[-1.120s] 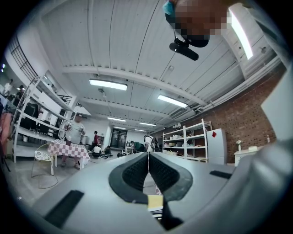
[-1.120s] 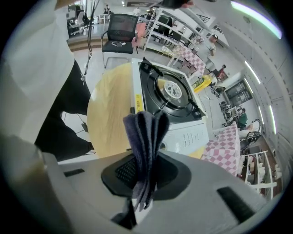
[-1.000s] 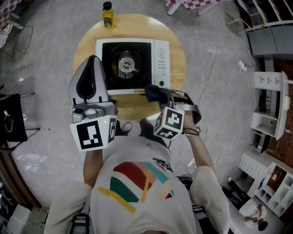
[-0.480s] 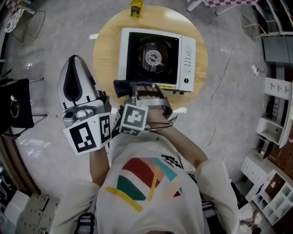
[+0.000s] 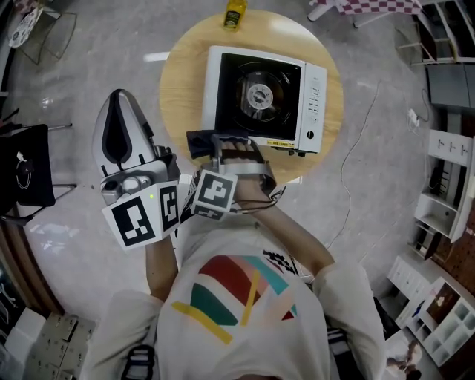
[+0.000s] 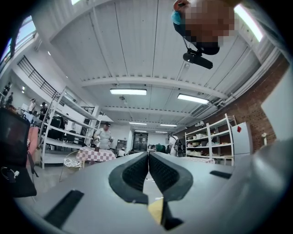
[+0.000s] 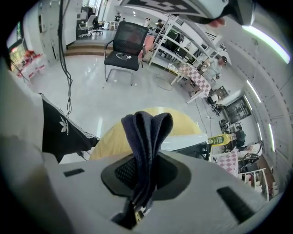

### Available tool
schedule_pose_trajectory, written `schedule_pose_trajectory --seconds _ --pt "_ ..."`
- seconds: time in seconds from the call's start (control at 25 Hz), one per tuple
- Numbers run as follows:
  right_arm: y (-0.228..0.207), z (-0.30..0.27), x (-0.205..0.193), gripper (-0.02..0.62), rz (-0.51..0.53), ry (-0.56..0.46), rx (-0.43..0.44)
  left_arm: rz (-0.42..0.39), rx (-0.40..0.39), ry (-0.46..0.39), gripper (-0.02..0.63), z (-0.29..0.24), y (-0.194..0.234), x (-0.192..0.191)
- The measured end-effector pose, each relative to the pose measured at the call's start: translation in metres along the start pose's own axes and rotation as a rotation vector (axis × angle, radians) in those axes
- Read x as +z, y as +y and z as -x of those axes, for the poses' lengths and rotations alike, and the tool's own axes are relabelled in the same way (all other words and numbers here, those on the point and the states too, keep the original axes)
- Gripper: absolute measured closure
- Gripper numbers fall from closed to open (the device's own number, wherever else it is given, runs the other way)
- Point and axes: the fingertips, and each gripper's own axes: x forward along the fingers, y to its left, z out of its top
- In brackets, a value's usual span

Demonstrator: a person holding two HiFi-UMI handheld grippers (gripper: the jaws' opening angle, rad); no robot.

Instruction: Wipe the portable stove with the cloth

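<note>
Since a second ago the right gripper [image 7: 145,170] has swung from the middle of the stove's front edge over to its lower-left corner in the head view. Its jaws are pinching the dark cloth [image 7: 146,132], which sticks up out of them as a folded wad. The wad sits just beside the portable stove [image 5: 260,96], and I can't tell if it's touching yet. The left gripper [image 6: 148,171] is pressed together on nothing, off the round table [image 5: 178,89] at frame left. My worry is that nothing braces the stove, so a firm wipe could shove it toward the yellow bottle [image 5: 235,13] up top. A thin pinch like that could also let the cloth drag out, or let bare jaw scrape the top.
</note>
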Motion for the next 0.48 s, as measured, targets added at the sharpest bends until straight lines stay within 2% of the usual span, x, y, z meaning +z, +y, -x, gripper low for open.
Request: schedule_pose_trajectory --seconds 0.24,0.48 --pt "0.001 0.006 -0.026 0.563 -0.033 0.011 0.019 0.012 -0.051 -0.005 0.6 -0.006 -0.031 0.0" --pt "0.002 0.016 -0.084 0.563 -0.071 0.061 0.015 0.036 -0.087 0.001 0.6 -0.007 -0.07 -0.006"
